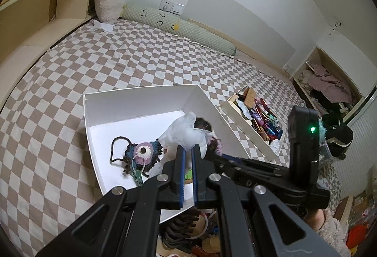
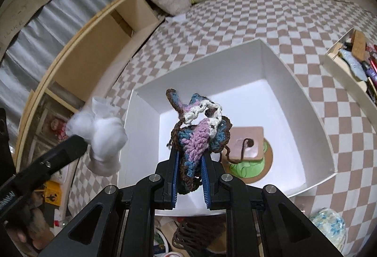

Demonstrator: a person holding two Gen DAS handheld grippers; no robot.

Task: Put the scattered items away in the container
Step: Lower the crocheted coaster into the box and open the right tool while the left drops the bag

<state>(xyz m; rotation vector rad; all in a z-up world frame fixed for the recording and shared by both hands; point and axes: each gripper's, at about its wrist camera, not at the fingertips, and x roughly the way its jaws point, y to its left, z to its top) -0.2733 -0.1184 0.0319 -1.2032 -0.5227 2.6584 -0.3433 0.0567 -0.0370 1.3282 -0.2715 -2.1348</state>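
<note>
Up close in the left wrist view, the left hand-held gripper (image 1: 187, 151) is clamped on a crumpled white cloth (image 1: 186, 131), holding it above the white box (image 1: 141, 101) that sits on the checkered bed (image 1: 141, 54). Inside the box, left of the cloth, lies a crocheted pouch (image 1: 142, 153) with a dark loop. A second tray of mixed items (image 1: 256, 120) sits on the bed to the right of the box, and the right hand-held gripper (image 1: 213, 152) reaches in over the box's right wall. From the right wrist view, the right hand-held gripper (image 2: 189, 158) is closed on a crocheted piece (image 2: 198, 130) in purple, blue, white and brown, hanging over the box (image 2: 306, 104). Beneath it on the box floor rests a brown square coaster (image 2: 249, 141) atop something green. The white cloth (image 2: 103, 134) hangs left of the box.
</note>
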